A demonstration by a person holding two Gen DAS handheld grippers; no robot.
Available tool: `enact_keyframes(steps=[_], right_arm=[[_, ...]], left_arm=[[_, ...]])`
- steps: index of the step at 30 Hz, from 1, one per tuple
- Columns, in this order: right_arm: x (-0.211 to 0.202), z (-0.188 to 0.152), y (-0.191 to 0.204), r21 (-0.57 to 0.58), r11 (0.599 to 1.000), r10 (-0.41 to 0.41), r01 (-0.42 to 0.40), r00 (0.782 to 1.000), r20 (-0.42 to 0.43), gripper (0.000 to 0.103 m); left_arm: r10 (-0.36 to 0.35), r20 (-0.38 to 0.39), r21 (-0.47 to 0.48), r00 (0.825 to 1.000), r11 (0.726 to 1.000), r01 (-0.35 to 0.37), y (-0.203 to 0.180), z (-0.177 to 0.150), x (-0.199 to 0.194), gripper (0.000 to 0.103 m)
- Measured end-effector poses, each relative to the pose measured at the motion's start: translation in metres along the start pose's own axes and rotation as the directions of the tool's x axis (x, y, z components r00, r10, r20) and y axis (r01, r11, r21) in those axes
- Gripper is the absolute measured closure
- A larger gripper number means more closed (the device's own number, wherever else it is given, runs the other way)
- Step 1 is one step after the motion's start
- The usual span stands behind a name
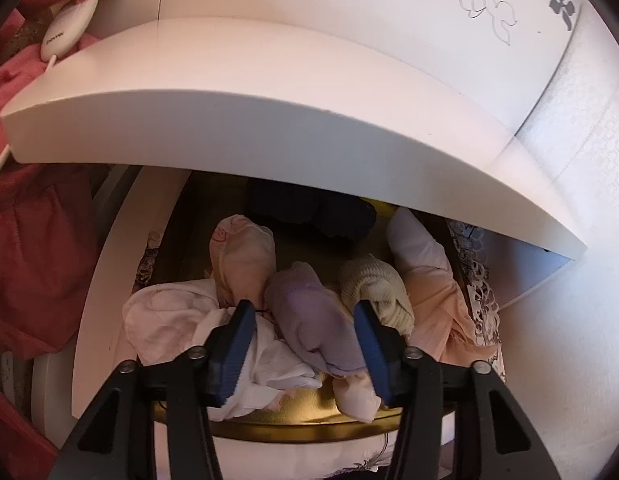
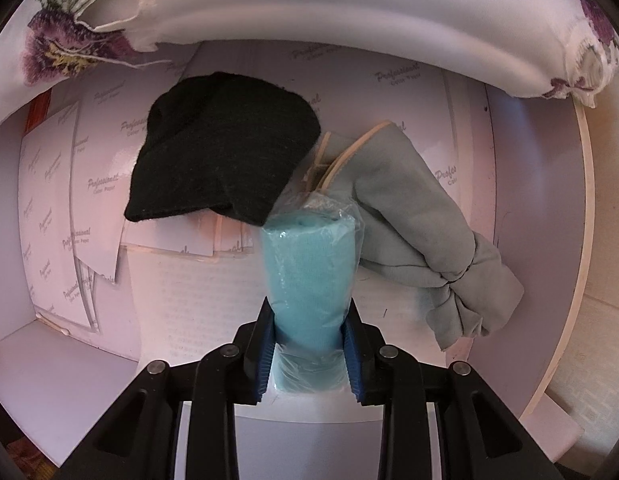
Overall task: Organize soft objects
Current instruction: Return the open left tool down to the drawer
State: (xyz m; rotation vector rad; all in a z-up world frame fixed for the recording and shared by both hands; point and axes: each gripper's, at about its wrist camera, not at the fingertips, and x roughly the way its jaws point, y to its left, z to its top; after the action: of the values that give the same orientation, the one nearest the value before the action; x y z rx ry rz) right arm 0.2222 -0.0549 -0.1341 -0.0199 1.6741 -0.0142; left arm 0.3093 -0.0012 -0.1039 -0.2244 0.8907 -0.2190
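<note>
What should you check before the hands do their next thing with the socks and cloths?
1. Right gripper squeezing the blue roll: ok, fingers press both sides.
2. Wrapper on the blue roll intact: cannot tell.
3. Bare spot in the drawer left of the roll: ok.
4. Black cloth and grey cloth clear of the roll: not ok, both sit close behind it.
5. Left gripper empty: ok, fingers apart around the purple bundle, not pressing.
</note>
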Motion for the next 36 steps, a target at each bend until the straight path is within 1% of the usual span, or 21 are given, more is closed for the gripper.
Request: enact_keyframes(steps=[3,4,9,16,19,21,24,26,27,29,30,32,33,35,36], right_arm=[[0.000,0.000,0.001,0.000,1.000,-0.002,0.002,1.000,0.001,0.072],[0.000,0.000,0.001,0.001,1.000,-0.002,0.002,1.000,0.001,0.072],[0.000,-0.001,0.003,-0.003,1.000,-0.007,0.007,1.000,0.001,0.072],[0.000,-0.001,0.004,0.004,1.000,-0.007,0.006,1.000,0.003,0.072],[0.000,-0.001,0.002,0.005,1.000,-0.003,0.003,1.000,0.004,0.072],[0.000,-0.002,0.001,0.009,1.000,0.000,0.000,1.000,0.006,0.072],[-0.001,-0.002,0.000,0.008,1.000,-0.001,0.001,1.000,0.008,0.072],[-0.001,-0.003,-0.001,0.011,1.000,0.000,0.000,1.000,0.011,0.072],[-0.001,-0.003,-0.002,0.013,1.000,0.000,0.000,1.000,0.011,0.072],[-0.002,-0.003,-0.002,0.016,1.000,0.000,0.000,1.000,0.011,0.072],[-0.002,-0.003,-0.002,0.017,1.000,0.000,-0.001,1.000,0.011,0.072],[-0.002,-0.004,-0.003,0.019,1.000,0.000,0.000,1.000,0.011,0.072],[-0.002,-0.005,-0.003,0.019,1.000,-0.001,0.001,1.000,0.011,0.072],[-0.002,-0.006,-0.003,0.020,1.000,0.000,0.000,1.000,0.011,0.072],[-0.002,-0.007,-0.004,0.020,1.000,-0.001,0.001,1.000,0.011,0.072]], left_arm=[[-0.006,0.019,-0.004,1.000,1.000,0.006,0.002,-0.007,-0.011,0.042],[0.006,0.029,-0.003,1.000,1.000,-0.006,0.003,-0.010,-0.015,0.040],[0.012,0.050,-0.010,0.999,1.000,-0.011,0.012,-0.027,-0.035,0.040],[0.003,0.034,-0.023,0.999,1.000,-0.002,0.024,-0.065,-0.056,0.040],[-0.002,0.005,-0.031,1.000,1.000,0.002,0.026,-0.085,-0.064,0.040],[0.005,-0.028,-0.038,1.000,0.999,-0.006,0.028,-0.100,-0.066,0.040],[0.027,-0.098,-0.052,0.995,0.998,-0.032,0.032,-0.123,-0.059,0.040],[0.026,-0.157,-0.075,0.987,0.996,-0.039,0.037,-0.136,-0.050,0.040],[0.030,-0.197,-0.075,0.980,0.996,-0.046,0.039,-0.144,-0.043,0.040],[0.052,-0.229,-0.055,0.972,0.996,-0.067,0.040,-0.157,-0.035,0.040],[0.064,-0.255,-0.040,0.965,0.996,-0.077,0.042,-0.164,-0.029,0.040],[0.079,-0.321,-0.035,0.944,0.995,-0.095,0.046,-0.177,-0.015,0.041],[0.070,-0.345,-0.045,0.936,0.995,-0.091,0.048,-0.181,-0.009,0.042],[0.051,-0.400,-0.057,0.915,0.995,-0.080,0.049,-0.189,0.002,0.046],[0.045,-0.414,-0.055,0.909,0.996,-0.075,0.048,-0.192,0.006,0.046]])
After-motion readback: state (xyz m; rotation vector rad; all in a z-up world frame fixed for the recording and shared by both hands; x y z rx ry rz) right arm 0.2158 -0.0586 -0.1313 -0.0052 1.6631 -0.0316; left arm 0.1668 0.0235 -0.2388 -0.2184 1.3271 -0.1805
